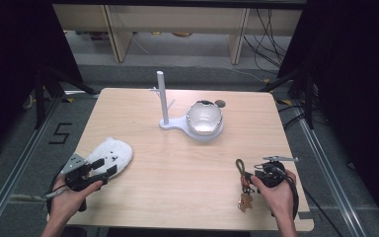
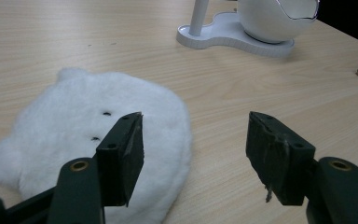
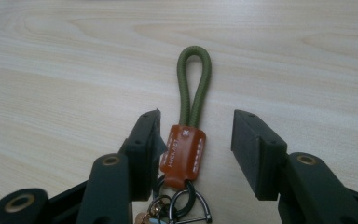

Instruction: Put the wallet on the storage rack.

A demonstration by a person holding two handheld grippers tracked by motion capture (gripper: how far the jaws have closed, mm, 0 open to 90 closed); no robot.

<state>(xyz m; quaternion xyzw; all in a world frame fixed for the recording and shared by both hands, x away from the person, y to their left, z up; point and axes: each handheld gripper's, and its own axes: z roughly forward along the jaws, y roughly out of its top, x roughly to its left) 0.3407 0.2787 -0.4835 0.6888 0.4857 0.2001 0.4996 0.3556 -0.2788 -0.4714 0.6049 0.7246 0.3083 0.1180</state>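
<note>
While both claws sit low at the near edge of the table (image 1: 177, 163), nothing is lifted yet, so I judge the work to be at its start. Right claw (image 1: 254, 174): jaws released and set wide, straddling the keychain (image 3: 185, 151). One pad looks to be just touching or just beside the orange leather tab; the other pad stands clearly apart from it. Green cord loop (image 3: 195, 84) runs on ahead of the claw, flat on the wood; metal rings lie back between the jaw roots. No grip so far.

Left claw (image 1: 102, 167): released, nothing between the jaws. White plush toy (image 2: 98, 140) lies flat under and beside one jaw; whether that jaw touches the fur, I cannot tell.

White stand (image 1: 164, 98) with peg and the bowl (image 1: 205, 117) on its base are well apart, at the far middle, untouched.

Left to do, likely: close on the tab, lift, carry toward the stand.
</note>
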